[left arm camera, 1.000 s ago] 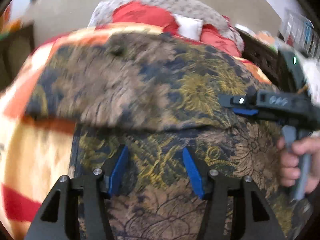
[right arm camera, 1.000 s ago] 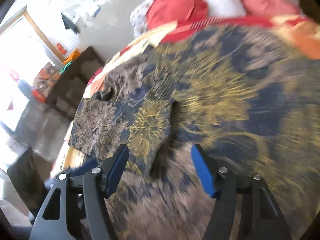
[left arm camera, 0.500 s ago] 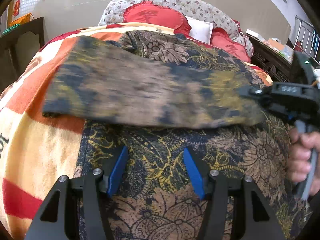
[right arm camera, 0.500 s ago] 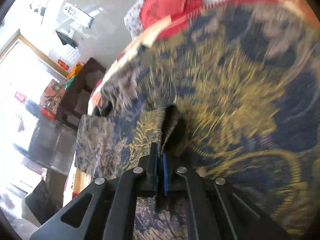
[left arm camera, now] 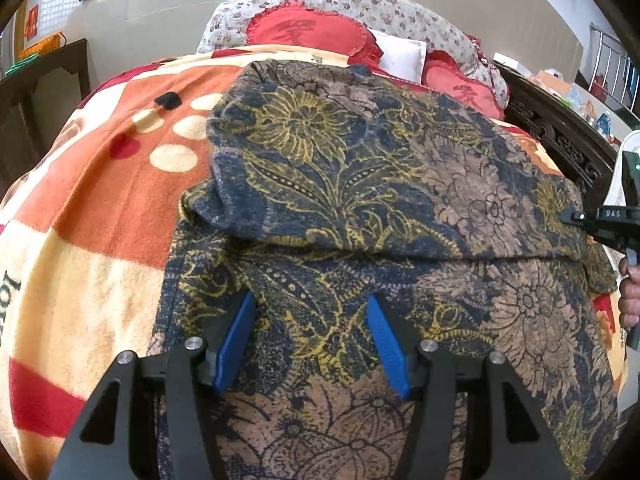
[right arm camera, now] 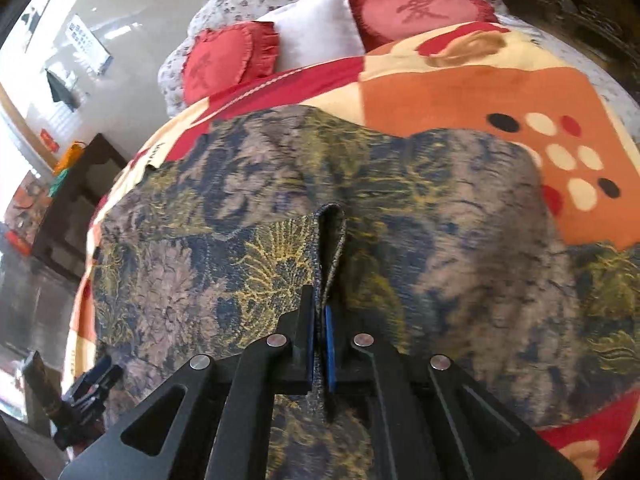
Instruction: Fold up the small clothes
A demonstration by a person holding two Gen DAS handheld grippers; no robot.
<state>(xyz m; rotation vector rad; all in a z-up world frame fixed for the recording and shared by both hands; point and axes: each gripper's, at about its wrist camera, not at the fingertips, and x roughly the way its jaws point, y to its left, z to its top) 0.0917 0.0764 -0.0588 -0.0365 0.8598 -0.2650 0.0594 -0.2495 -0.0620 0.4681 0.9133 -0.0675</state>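
Left wrist view: the floral garment (left arm camera: 360,208), dark blue with yellow and brown flowers, is seen spread on the bed's orange, cream and red blanket (left arm camera: 100,208). One part of the garment is folded over the rest, and its folded edge runs across the cloth just beyond the fingertips of the left gripper (left arm camera: 312,336). The left gripper is held with its blue-padded fingers (left arm camera: 234,344) spread apart above the lower layer of the garment, and nothing is clamped between them. At the garment's right edge the right gripper (left arm camera: 576,218) is seen closed on the cloth, with the person's right hand (left arm camera: 630,296) wrapped on its handle.

Right wrist view: the right gripper (right arm camera: 319,336) is shown with its two fingers pressed together on a doubled edge of the floral garment (right arm camera: 440,240), and a narrow loop of cloth stands up from between the pads. The rest of the garment is spread on the blanket (right arm camera: 460,92) beyond that loop. The left gripper (right arm camera: 86,396) is partly visible near the garment's lower left corner.

Beyond the garment, at the head of the bed, two red heart-shaped cushions (right arm camera: 230,60) are propped with a white pillow (right arm camera: 316,28) between them, against a flowered quilt (left arm camera: 400,12). A dark wooden cabinet (right arm camera: 72,208) stands on the floor beside the bed, off the garment's left side.
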